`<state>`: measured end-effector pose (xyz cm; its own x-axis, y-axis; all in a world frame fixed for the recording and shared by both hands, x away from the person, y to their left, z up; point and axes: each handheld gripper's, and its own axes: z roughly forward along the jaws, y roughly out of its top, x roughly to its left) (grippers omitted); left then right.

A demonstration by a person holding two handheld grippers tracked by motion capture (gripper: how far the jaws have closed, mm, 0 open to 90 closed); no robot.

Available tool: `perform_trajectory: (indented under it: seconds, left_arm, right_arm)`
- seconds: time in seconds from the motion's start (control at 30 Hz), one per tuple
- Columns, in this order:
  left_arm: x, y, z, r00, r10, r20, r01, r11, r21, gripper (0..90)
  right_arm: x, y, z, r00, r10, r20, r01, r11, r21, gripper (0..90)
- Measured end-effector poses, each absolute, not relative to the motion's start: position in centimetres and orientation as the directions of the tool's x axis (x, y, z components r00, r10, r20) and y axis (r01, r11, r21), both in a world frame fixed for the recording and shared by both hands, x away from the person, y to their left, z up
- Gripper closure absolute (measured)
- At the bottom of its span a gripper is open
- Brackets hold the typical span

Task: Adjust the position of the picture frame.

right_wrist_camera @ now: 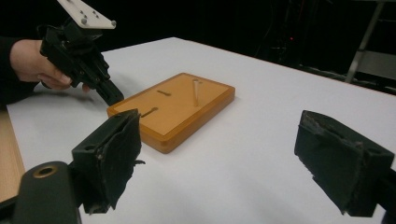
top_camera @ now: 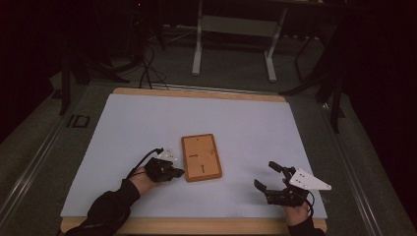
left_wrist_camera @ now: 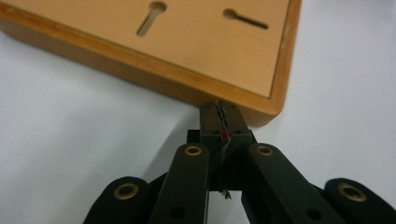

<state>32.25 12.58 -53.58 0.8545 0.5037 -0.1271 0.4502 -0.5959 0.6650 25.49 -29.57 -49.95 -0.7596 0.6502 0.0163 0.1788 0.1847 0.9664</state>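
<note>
Here the left hand-held gripper (top_camera: pixel 178 172) had its jaws pressed together with nothing between them, and their joined tips met the near left corner of the board (top_camera: pixel 201 157). Shut like that they worked as one blunt point, which suggests a nudge or a steadying touch rather than a pickup; the board was too wide and flat to pinch from there. The board lay flat on the white sheet (top_camera: pixel 147 123) covering the table, slightly nearer the front edge than the back one and about midway between the sides, its face cut with three keyhole-like slots (left_wrist_camera: pixel 150 18). The right hand-held gripper (top_camera: pixel 268 178) waited near the table's front right corner, jaws wide apart and empty, well apart from the board, probably ready to catch its far side.
</note>
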Motion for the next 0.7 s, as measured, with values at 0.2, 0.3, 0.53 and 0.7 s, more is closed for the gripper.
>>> perform_trajectory:
  seconds: [0.2, 0.3, 0.53, 0.7]
  left_arm:
    - [32.3, 12.4, -53.7, 0.856, 0.500, -0.129, 0.448, -0.595, 0.667, 89.8]
    - [32.3, 12.5, -53.7, 0.854, 0.503, -0.132, 0.452, -0.592, 0.667, 89.7]
    - [32.4, 11.8, -53.7, 0.860, 0.491, -0.140, 0.449, -0.598, 0.663, 89.8]
    - [32.5, 10.7, -53.6, 0.874, 0.468, -0.132, 0.428, -0.611, 0.666, 89.7]
  right_arm:
    - [25.5, -29.6, -49.9, -0.759, 0.651, 0.016, 0.178, 0.183, 0.967, 14.1]
    - [25.4, -29.6, -49.9, -0.760, 0.650, 0.012, 0.176, 0.188, 0.966, 14.2]
    - [25.4, -29.6, -49.9, -0.760, 0.650, 0.011, 0.175, 0.188, 0.967, 14.1]
    - [25.4, -29.6, -49.9, -0.761, 0.649, 0.012, 0.175, 0.188, 0.967, 14.1]
